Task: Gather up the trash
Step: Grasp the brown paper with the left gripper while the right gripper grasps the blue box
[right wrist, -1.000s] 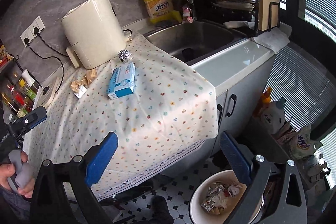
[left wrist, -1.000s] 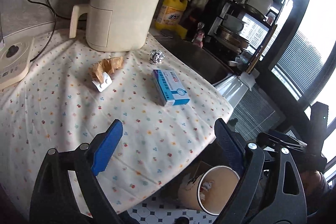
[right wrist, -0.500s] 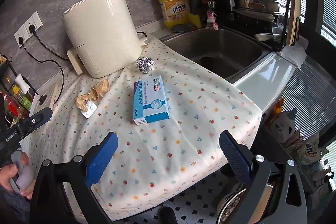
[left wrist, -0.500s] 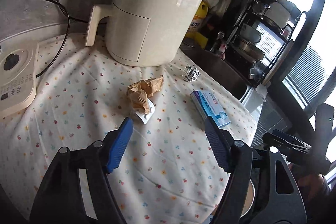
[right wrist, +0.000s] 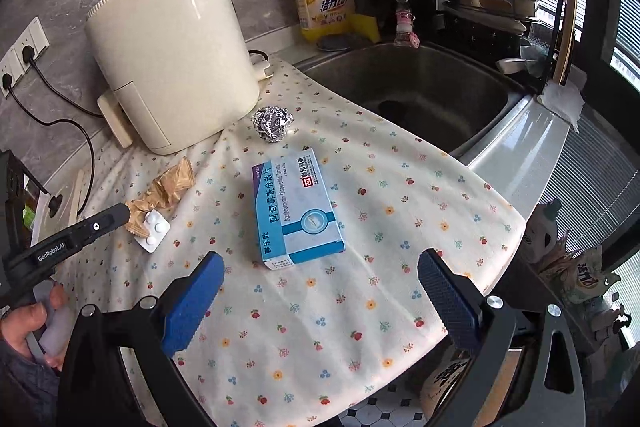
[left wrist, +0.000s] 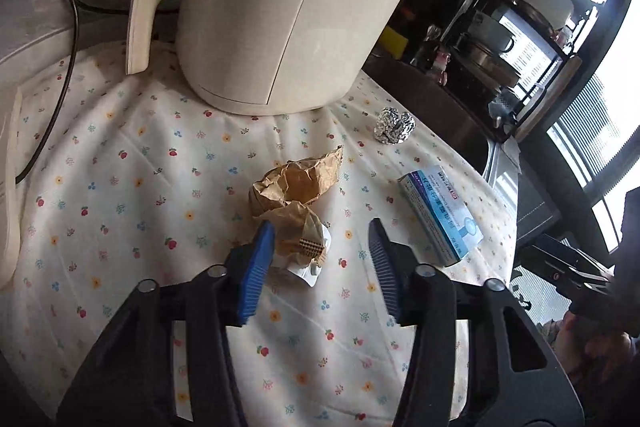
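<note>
My left gripper (left wrist: 320, 239) was closing around, not yet pinching, the crumpled brown paper (left wrist: 298, 187) and pill blister (right wrist: 153, 230) on the floral cloth (left wrist: 160, 163), while my right gripper (right wrist: 320, 279) hung spread before the medicine box (right wrist: 296, 205).

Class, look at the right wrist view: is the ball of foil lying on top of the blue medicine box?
No: the ball of foil sits on the flowered cloth beside the cream appliance, clear of the blue medicine box.

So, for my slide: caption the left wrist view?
Left gripper closing around crumpled brown paper and pill pack on the flowered tablecloth.
</note>
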`<control>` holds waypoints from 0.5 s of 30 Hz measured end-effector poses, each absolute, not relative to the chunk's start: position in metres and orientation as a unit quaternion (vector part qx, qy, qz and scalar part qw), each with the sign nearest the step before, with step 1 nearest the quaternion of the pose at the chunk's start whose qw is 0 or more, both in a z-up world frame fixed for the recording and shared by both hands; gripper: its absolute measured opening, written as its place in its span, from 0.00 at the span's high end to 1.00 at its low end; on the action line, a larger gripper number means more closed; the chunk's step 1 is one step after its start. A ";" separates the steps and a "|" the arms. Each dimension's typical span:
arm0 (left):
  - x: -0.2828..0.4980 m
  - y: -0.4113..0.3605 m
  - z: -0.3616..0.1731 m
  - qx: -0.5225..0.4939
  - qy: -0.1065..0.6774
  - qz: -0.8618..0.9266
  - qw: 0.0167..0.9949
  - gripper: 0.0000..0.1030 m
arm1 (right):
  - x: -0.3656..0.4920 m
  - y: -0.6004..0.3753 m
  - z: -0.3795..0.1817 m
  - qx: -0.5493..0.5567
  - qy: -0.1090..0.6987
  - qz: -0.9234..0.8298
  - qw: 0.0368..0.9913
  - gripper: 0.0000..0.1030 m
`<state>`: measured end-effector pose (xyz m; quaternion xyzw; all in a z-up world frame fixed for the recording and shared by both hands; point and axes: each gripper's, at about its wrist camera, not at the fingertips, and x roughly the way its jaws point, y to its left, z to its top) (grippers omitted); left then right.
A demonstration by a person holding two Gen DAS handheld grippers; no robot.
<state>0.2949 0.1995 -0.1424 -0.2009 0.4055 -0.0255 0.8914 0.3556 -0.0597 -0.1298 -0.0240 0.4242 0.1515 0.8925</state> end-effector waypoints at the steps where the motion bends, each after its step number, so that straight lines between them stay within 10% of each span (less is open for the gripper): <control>1: 0.299 0.200 -0.146 -0.196 0.414 -0.027 0.889 0.80 | 0.359 -0.056 -0.130 -0.027 0.423 0.151 0.893 0.08; 15: 0.280 0.232 -0.126 -0.192 0.372 0.001 0.908 0.94 | 0.404 -0.004 -0.173 -0.145 0.441 0.136 0.875 0.08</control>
